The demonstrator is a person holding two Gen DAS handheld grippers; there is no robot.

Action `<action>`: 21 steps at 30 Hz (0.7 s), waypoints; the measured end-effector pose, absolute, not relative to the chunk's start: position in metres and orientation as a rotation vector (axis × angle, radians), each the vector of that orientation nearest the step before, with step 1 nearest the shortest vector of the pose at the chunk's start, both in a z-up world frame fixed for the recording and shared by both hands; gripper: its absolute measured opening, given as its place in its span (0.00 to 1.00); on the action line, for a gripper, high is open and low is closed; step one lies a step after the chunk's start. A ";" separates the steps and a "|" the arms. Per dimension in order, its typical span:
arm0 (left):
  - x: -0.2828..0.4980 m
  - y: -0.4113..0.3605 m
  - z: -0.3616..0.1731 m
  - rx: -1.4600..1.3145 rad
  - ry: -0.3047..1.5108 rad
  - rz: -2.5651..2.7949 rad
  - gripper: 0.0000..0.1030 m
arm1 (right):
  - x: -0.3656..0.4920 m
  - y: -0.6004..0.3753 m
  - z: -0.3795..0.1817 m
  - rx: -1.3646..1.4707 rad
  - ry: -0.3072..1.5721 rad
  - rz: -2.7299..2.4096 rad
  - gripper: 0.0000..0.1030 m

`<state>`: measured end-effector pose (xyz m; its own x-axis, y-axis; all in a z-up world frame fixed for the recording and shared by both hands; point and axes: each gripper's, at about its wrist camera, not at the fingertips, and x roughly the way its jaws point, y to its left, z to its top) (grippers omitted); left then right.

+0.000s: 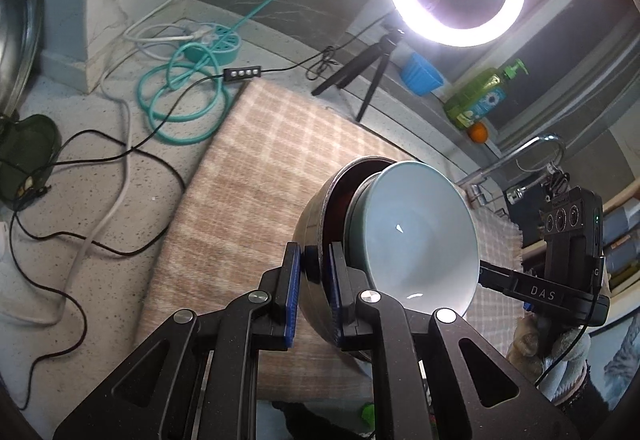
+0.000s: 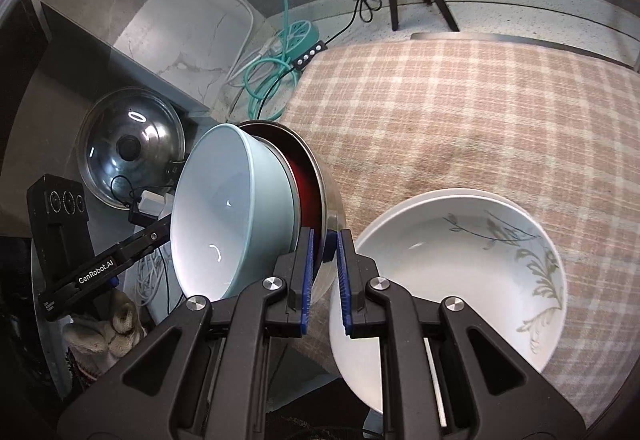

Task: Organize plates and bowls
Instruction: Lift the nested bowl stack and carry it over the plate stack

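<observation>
Steel formed the outer bowl (image 1: 316,240), and in the left wrist view the left gripper (image 1: 314,296) had its jaws pinched nearly shut on that bowl's rim, one blue pad inside and one outside, so the nest tilted on edge above the checked cloth (image 1: 256,168). A pale blue bowl (image 1: 420,236) sat inside it, and a dark red layer between them was too narrow to identify. The right gripper's tips were hidden behind the bowls. In the right wrist view the right gripper (image 2: 324,276) clamped the opposite rim just as tightly, probably to share the weight and stop the nest swinging. A white leaf-patterned plate (image 2: 460,264) lay on the cloth; the jaws covered its near edge.
</observation>
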<state>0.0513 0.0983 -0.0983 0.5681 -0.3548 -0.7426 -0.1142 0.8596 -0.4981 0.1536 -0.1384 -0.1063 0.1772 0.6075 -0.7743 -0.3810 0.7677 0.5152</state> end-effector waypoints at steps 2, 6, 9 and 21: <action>0.053 0.090 -0.095 -0.531 0.968 -0.170 0.11 | 0.151 -0.150 -0.101 0.229 1.194 0.693 0.11; 0.058 0.069 -0.091 -0.512 0.974 -0.214 0.11 | 0.144 -0.174 -0.096 0.241 1.180 0.657 0.11; 0.061 0.054 -0.092 -0.493 0.989 -0.246 0.11 | 0.141 -0.190 -0.097 0.262 1.182 0.631 0.11; 0.069 0.002 -0.105 -0.447 1.060 -0.343 0.11 | 0.125 -0.250 -0.109 0.330 1.194 0.527 0.11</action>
